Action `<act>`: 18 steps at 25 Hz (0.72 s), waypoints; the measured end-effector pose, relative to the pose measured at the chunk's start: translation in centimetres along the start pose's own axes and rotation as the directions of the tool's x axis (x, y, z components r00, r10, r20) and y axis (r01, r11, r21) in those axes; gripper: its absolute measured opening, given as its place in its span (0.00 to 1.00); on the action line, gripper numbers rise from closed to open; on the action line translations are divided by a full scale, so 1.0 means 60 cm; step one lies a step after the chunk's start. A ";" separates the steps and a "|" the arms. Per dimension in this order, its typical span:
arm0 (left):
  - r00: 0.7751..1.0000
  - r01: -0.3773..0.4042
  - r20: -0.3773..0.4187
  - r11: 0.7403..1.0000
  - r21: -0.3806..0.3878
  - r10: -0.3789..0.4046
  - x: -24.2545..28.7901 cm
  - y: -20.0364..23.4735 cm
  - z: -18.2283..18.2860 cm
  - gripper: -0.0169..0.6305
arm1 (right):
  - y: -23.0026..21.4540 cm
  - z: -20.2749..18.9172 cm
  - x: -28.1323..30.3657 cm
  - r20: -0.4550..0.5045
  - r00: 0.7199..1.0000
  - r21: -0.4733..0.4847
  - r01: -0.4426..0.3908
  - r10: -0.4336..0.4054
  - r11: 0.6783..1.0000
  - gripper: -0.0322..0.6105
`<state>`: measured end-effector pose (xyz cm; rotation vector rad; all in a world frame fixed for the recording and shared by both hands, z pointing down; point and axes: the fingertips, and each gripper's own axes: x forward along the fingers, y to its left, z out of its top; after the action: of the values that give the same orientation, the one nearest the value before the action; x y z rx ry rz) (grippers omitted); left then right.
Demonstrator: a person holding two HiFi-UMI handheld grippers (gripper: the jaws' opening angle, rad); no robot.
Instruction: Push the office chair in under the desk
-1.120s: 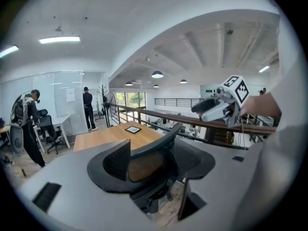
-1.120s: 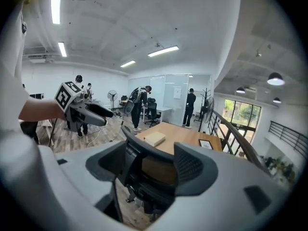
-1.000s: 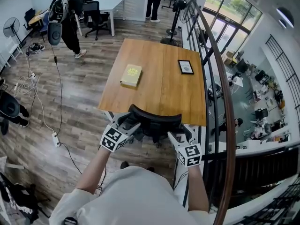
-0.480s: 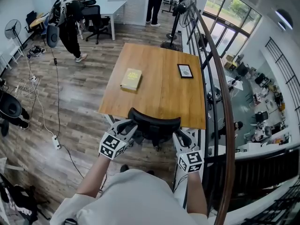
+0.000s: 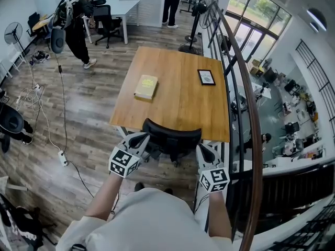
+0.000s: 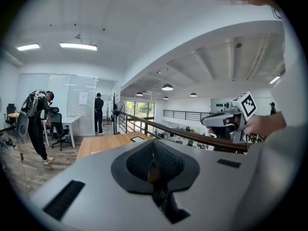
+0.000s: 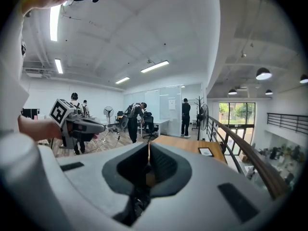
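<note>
A black office chair stands at the near edge of the wooden desk, its back against the desk's front. My left gripper is by the left end of the chair's back, my right gripper by the right end. Whether either touches the chair I cannot tell. In the left gripper view the left gripper's jaws are shut with nothing between them. The right gripper view shows the right gripper's jaws shut and empty too. Both views point over the desk; the chair is hidden in them.
A yellow book and a small framed picture lie on the desk. A curved railing runs along the right, with a drop behind it. A cable and power strip lie on the floor at left. Two people stand far back.
Both grippers' jaws have gone from open to shut. They have drawn back slightly beside the chair's back. The chair has stayed at the desk's edge.
</note>
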<state>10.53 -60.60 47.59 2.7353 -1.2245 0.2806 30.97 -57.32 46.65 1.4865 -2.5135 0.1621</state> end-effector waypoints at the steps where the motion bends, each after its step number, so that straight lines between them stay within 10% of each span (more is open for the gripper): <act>1: 1.000 -0.003 -0.002 1.000 -0.007 0.003 0.000 0.002 -0.002 0.02 | 0.000 -0.001 0.000 -0.001 1.000 -0.002 0.000 0.000 1.000 0.06; 18: 1.000 0.019 -0.014 1.000 -0.013 -0.019 -0.008 -0.002 -0.002 0.01 | 0.010 0.004 -0.005 -0.012 1.000 -0.034 0.000 0.000 0.999 0.05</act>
<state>10.31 -60.14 47.61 2.7276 -1.1921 0.2889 30.56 -56.81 46.33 1.4686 -2.4945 0.1277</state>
